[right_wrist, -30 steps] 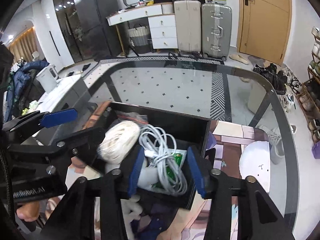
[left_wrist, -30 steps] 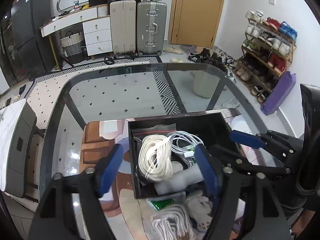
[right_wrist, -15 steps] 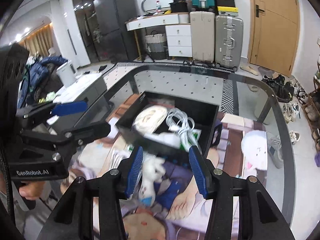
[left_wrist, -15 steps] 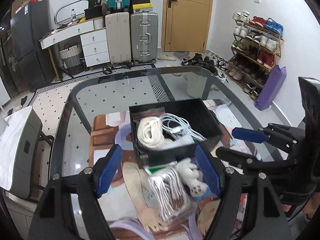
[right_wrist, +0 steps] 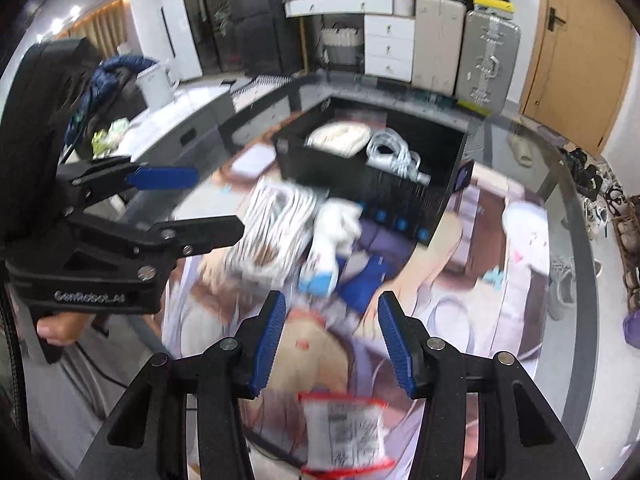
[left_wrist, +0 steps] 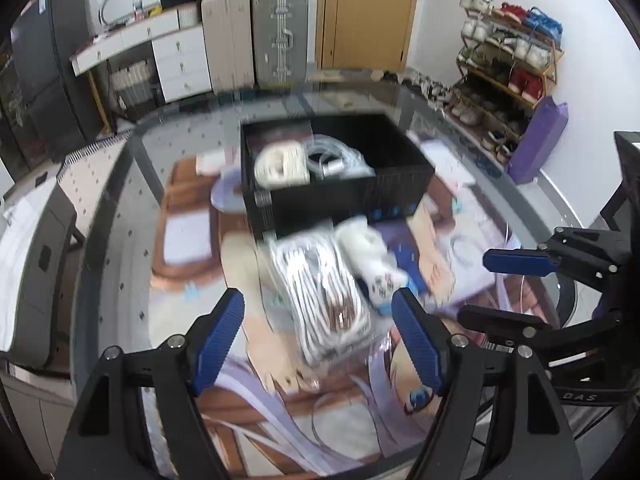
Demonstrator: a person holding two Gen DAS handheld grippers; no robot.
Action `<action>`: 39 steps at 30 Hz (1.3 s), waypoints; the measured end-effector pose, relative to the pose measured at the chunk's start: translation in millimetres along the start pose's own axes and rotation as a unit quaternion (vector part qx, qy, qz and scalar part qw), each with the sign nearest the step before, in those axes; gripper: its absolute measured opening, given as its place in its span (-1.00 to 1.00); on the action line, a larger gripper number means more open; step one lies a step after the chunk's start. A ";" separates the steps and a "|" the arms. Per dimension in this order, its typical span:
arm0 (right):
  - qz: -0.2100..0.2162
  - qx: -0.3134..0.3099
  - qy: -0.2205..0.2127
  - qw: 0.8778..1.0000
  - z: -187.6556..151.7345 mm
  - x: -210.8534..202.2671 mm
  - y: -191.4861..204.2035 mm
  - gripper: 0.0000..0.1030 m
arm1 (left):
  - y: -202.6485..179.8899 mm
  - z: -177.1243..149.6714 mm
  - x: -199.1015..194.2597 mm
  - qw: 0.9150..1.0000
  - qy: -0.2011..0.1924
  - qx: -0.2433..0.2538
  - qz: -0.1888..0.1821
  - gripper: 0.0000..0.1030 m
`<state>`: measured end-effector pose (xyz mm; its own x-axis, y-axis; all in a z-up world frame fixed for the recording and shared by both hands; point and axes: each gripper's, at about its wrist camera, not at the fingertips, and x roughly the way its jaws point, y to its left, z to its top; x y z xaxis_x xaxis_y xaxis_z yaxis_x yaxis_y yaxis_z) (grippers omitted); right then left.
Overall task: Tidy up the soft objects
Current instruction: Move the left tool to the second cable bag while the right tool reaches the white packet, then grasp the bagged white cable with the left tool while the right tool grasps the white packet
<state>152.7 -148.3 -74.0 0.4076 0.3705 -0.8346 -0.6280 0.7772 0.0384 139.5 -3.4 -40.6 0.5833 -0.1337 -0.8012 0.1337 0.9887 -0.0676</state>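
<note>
"GenRobot.AI" marked the left claw [right_wrist: 172,200]; both it and the right claw [right_wrist: 332,340] gaped empty above the desk [left_wrist: 120,216]. Bagged cable [left_wrist: 324,292] and plush toy [left_wrist: 372,256] lay before the black box [left_wrist: 340,200].

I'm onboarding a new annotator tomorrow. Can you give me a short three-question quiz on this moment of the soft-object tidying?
1. True or false: the left gripper is shut on the bagged cable bundle.
2. Which lies inside the black bin? A) cream rope coil B) white plush toy C) red-edged packet
3. Fill in: the right gripper holds ____.

Key: 1. False; its jaws stand open, and the bundle lies on the table beyond them. 2. A. 3. Nothing; it is open.
</note>
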 end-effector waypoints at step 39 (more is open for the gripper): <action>0.002 0.022 0.055 0.998 -7.9 52.9 -26.5 0.24 | -6.5 3.9 70.8 0.996 0.070 0.035 0.048 -0.16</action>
<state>185.7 -153.3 -123.5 0.3286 0.3176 -0.8895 -0.5984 0.7986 0.0641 183.1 -19.5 -94.6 0.4793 -0.0240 -0.8773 0.1417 0.9886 0.0503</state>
